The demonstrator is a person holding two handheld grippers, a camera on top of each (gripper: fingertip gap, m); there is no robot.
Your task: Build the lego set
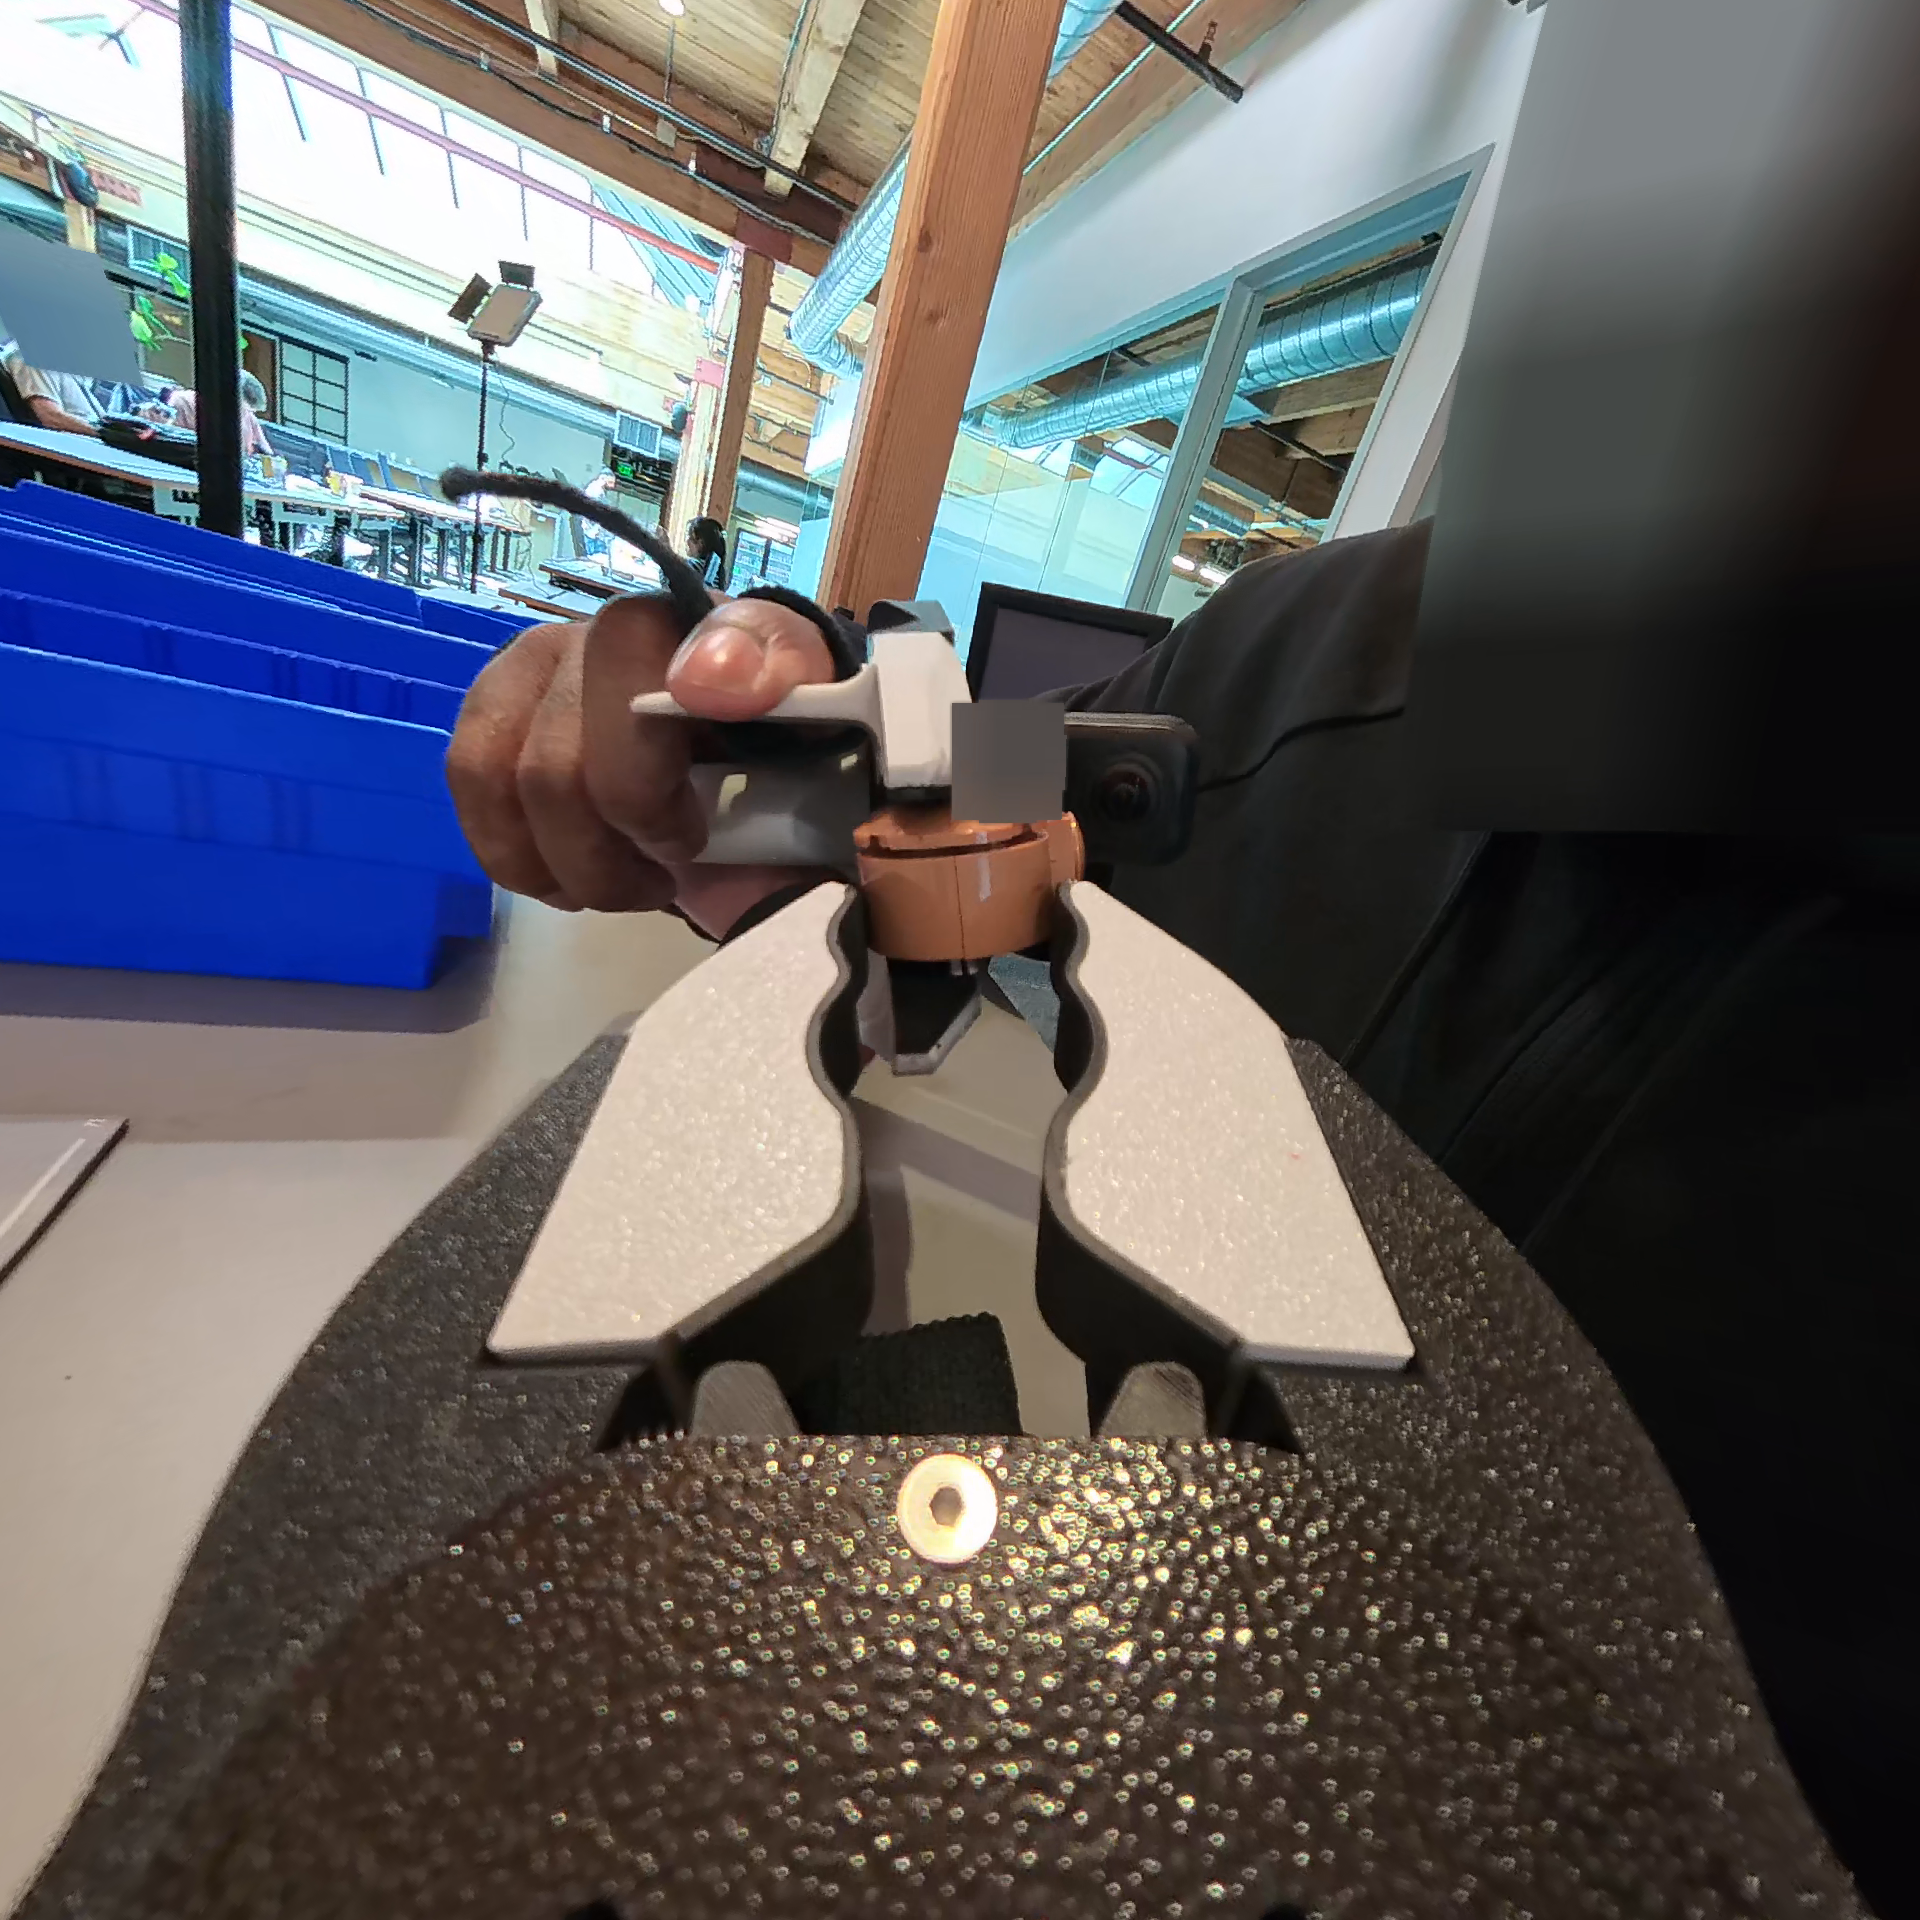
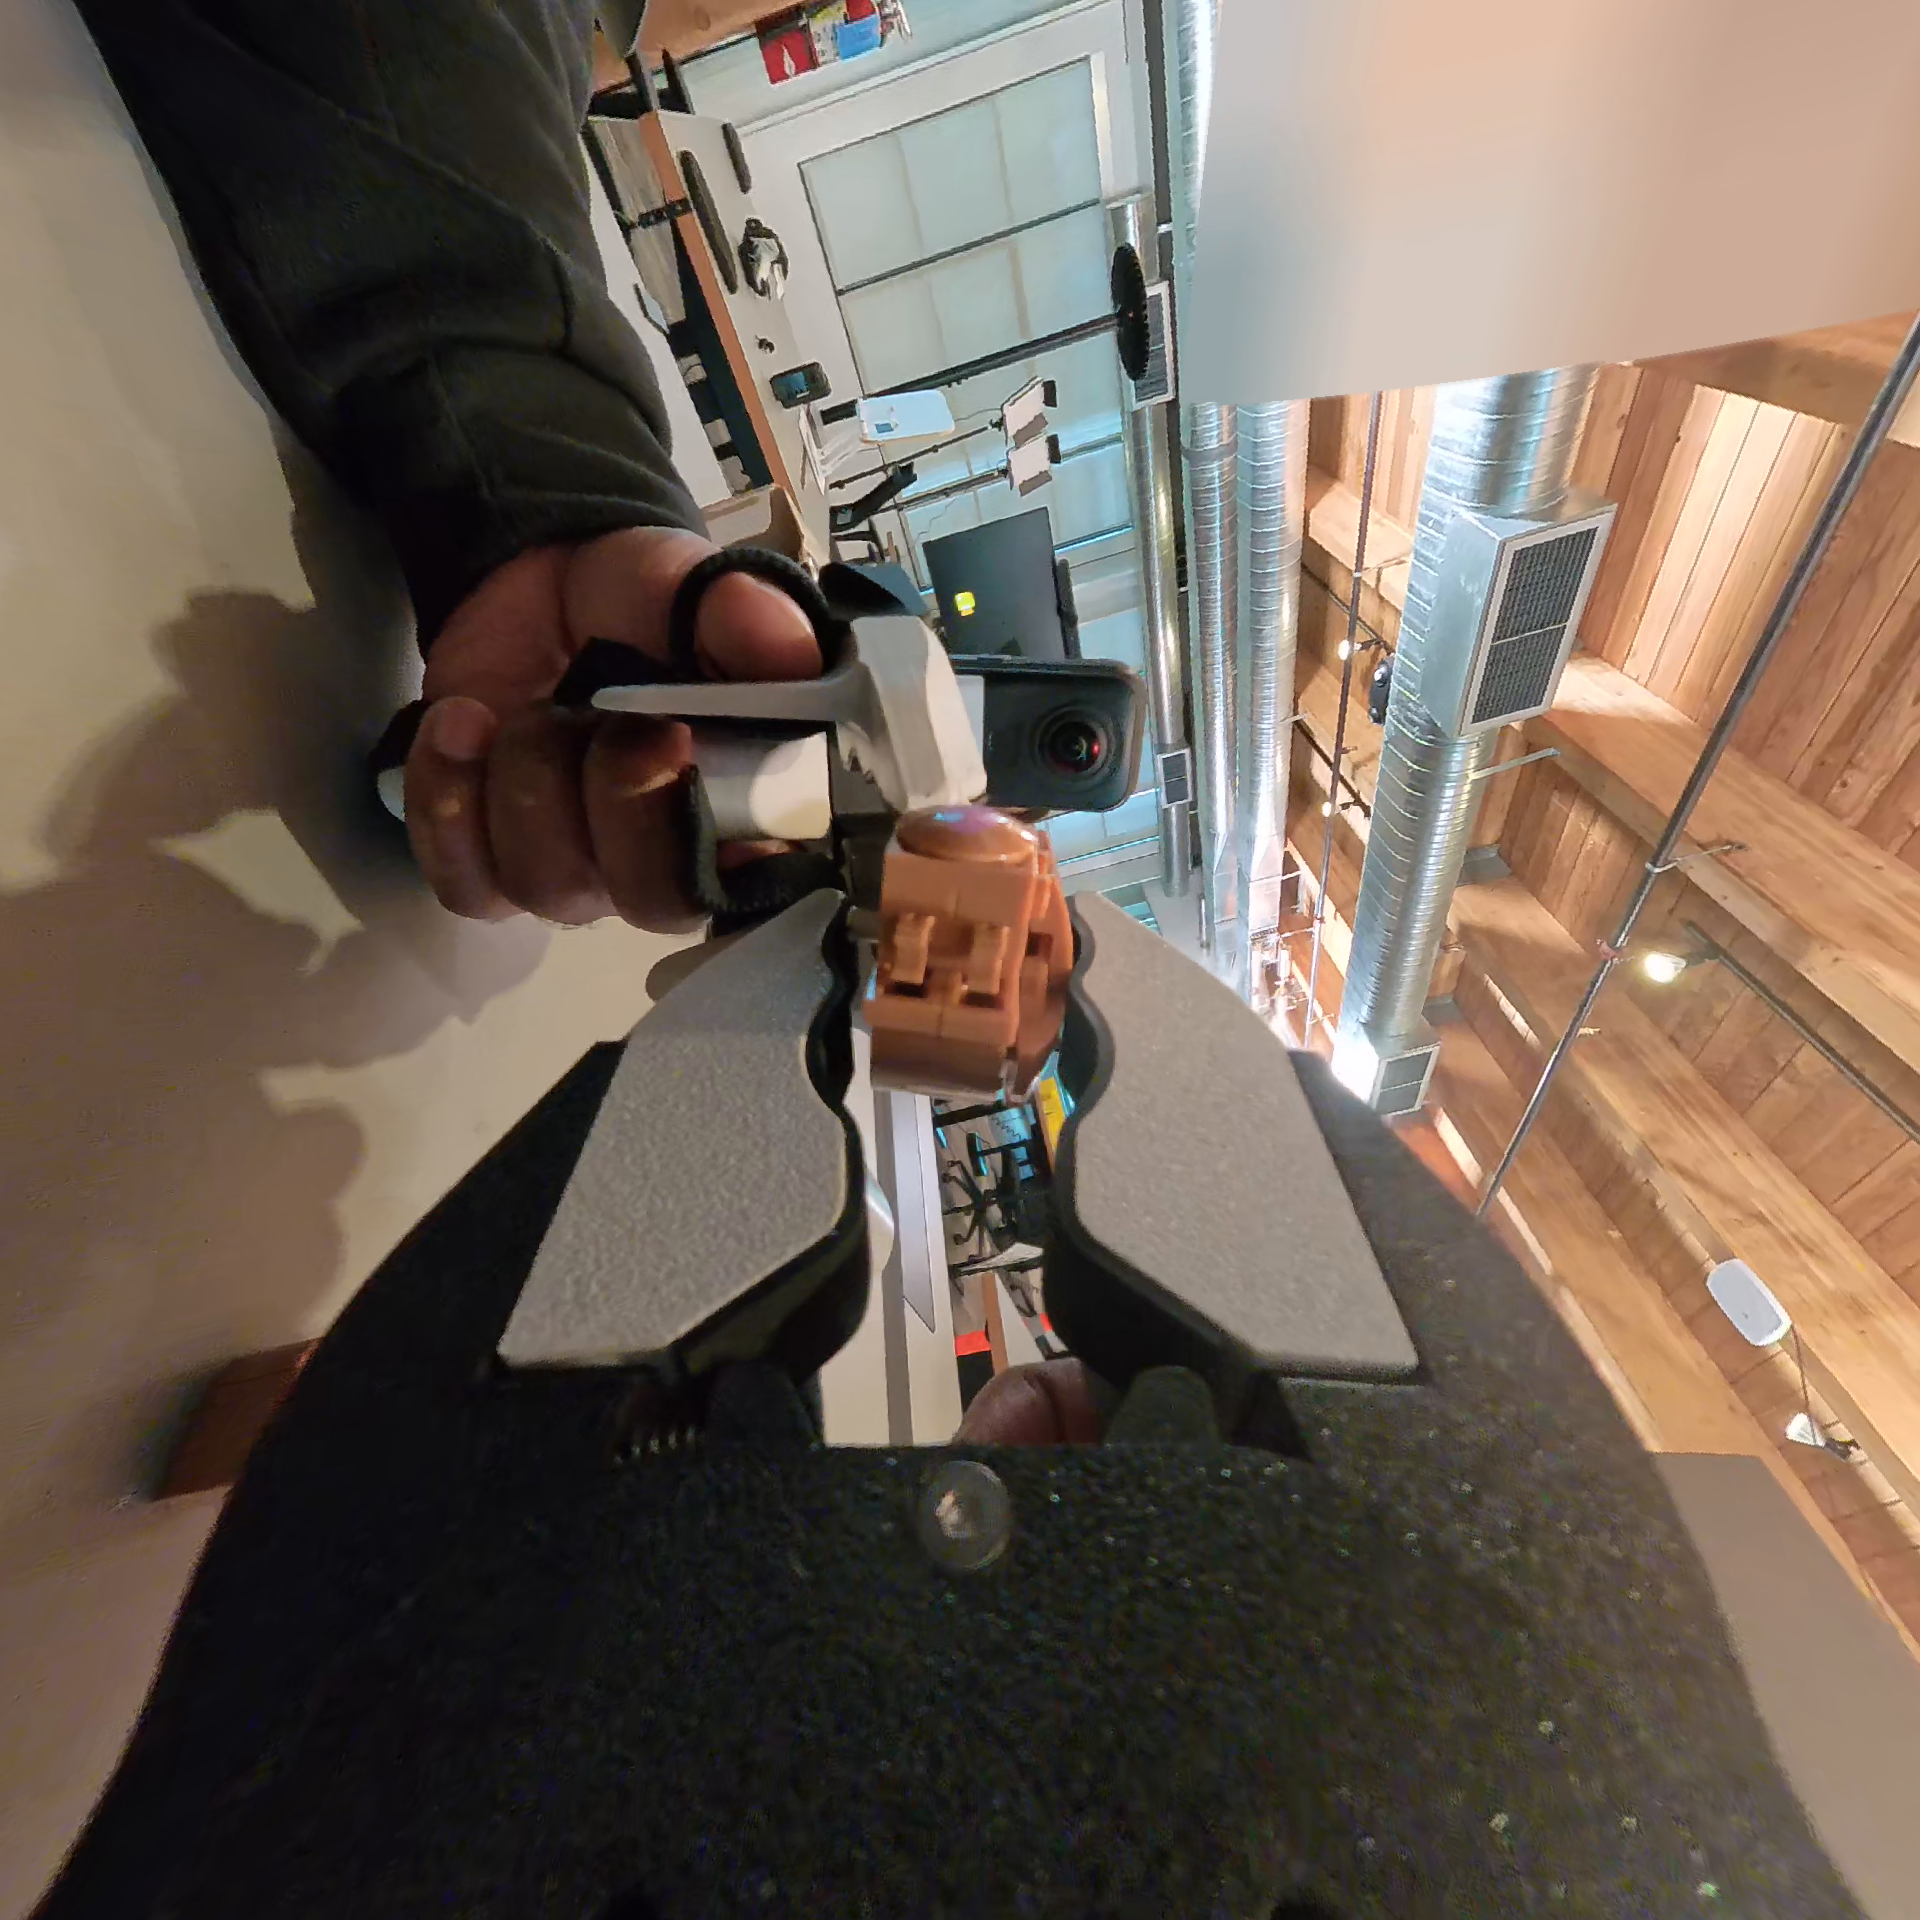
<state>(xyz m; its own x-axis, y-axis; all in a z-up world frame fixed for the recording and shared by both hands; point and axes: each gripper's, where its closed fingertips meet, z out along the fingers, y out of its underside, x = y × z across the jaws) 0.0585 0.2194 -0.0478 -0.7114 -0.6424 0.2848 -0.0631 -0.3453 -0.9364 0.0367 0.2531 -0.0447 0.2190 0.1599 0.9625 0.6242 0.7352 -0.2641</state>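
Holding a brown plastic block piece (image 1: 966, 894) between both tools, you are pinching it from two sides at once: the left hand-held gripper (image 1: 961, 914) is closing its grey fingers (image 1: 727, 1143) on the round drum-like end, and the right hand-held gripper (image 2: 961, 987) is clamping the boxier, clipped end (image 2: 951, 987) of the same brown piece, with its pads pressing on either flank. The piece is hanging in the air between the two tools, well above the pale tabletop (image 1: 260, 1195), so nothing is resting on anything. How far the work has come cannot be judged from these views; the piece is simply being gripped at both ends and looks whole. Just behind it, each view is showing the opposite hand (image 1: 582, 769) wrapped round its handle, with the small camera (image 2: 1070, 738) facing back. To the left, a row of blue bins (image 1: 208, 779) is standing near the tabletop's edge, and a dark flat mat (image 1: 42, 1184) is lying closer in. Your dark-sleeved arm (image 1: 1558, 831) is filling the right side. Farther off, a wooden post (image 1: 935, 312) and open hall are leaving ample room.
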